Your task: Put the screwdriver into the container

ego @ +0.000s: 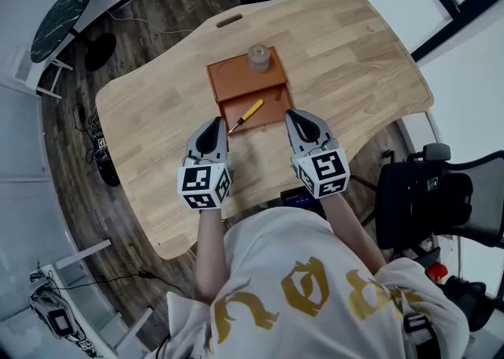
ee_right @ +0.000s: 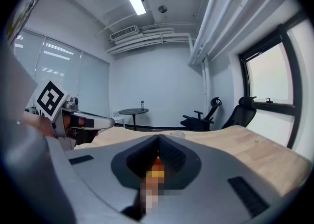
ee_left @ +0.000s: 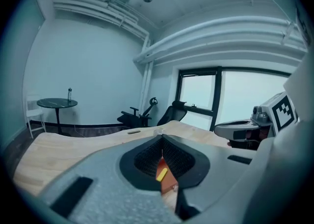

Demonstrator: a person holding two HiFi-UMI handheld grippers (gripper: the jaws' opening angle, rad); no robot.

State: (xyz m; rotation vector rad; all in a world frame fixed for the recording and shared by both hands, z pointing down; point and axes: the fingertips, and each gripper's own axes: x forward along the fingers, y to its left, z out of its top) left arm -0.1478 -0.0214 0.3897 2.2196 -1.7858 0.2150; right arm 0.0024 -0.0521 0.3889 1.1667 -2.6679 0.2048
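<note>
A yellow-handled screwdriver (ego: 246, 115) lies slantwise on the near part of the orange-brown container (ego: 236, 82) in the middle of the wooden table. My left gripper (ego: 217, 123) hovers just left of the screwdriver's metal tip, jaws shut and empty. At the container's near right corner my right gripper (ego: 291, 114) is also shut and holds nothing. In the left gripper view, the yellow handle (ee_left: 162, 173) and the orange container (ee_left: 170, 184) show through the gap behind the closed fingertips. The right gripper view shows the same handle (ee_right: 157, 173) beyond its closed jaws.
A grey round object (ego: 259, 57) stands at the container's far end. The table (ego: 354, 50) has a slot (ego: 229, 20) near its far edge. A black office chair (ego: 441, 196) is at the right, and a round dark side table (ego: 61, 9) at the far left.
</note>
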